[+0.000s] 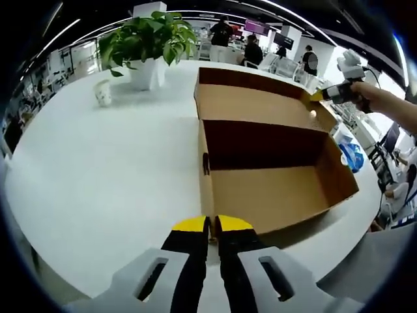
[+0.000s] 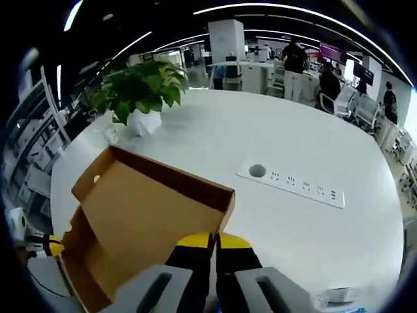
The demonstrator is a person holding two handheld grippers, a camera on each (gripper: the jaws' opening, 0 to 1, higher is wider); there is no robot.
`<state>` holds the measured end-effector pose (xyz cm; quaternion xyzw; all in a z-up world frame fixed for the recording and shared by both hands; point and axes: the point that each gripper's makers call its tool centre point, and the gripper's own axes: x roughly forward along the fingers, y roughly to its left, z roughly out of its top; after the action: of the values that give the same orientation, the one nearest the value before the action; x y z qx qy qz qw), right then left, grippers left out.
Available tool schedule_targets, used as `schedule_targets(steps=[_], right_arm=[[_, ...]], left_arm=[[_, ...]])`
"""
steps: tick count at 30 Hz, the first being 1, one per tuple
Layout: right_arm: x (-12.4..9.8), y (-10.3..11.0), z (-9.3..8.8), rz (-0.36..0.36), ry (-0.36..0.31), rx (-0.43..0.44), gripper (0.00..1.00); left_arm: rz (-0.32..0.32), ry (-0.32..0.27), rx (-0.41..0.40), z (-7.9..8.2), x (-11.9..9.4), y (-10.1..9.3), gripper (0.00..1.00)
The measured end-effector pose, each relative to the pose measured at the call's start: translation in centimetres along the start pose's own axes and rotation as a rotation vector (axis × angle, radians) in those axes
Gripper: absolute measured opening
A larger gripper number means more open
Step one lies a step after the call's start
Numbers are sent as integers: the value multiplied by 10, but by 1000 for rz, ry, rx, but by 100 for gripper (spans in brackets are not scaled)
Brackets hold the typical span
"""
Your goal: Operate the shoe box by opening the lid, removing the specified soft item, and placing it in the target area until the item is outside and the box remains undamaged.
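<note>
**Open shoe box, inside bare: left claw at the near corner, right claw at the lid**

- **Left gripper (image 1: 210,225):** the yellow tips are together. They sit right at the near corner of the shoe box (image 1: 273,195). You cannot tell whether cardboard is caught between them.
- **Right gripper (image 2: 213,240):** the tips are also together, just under the far corner of the lid (image 1: 254,104). In the left gripper view your hand (image 1: 381,99) holds this claw against that corner. Whether it pinches the flap cannot be told.
- **Shoe box:** the lid is folded fully back and lies flat behind the tray. The floor of the tray is plain brown, with nothing lying on it. The cardboard shows no tear or crease.
- **Long axis:** it runs from your left claw away to the right, with the hinge along the far long side.
- **Soft item:** a crumpled blue bundle (image 1: 352,158) lies on the table (image 1: 98,169), just past the box's far short end. It is probably the item, already out of the box, though it is too small to be sure.
- **Relation that matters:** the bundle lies at the opposite end of the box from your left claw, on the right claw's side. Your right hand is the nearer one.
- **Surroundings:** a potted plant (image 1: 146,39) and a paper cup (image 1: 102,92) stand well apart from the box.
</note>
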<state>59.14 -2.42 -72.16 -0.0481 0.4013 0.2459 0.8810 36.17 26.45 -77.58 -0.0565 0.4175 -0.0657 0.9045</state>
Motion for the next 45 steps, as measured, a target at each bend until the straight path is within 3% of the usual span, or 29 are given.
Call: schedule_targets(steps=[15, 23, 34, 45], right_arm=[[-38, 17, 16, 13, -163, -53, 0], [-73, 40, 8, 6, -247, -99, 0], [-88, 50, 0, -19, -334, -167, 0], [-98, 55, -16, -19, -367, -164, 0]], left_arm=[[4, -8, -2, -2, -6, -7, 2], [0, -11, -4, -2, -6, -8, 2], [-8, -19, -11, -1, -6, -8, 2], [-13, -27, -14, -1, -7, -9, 3]])
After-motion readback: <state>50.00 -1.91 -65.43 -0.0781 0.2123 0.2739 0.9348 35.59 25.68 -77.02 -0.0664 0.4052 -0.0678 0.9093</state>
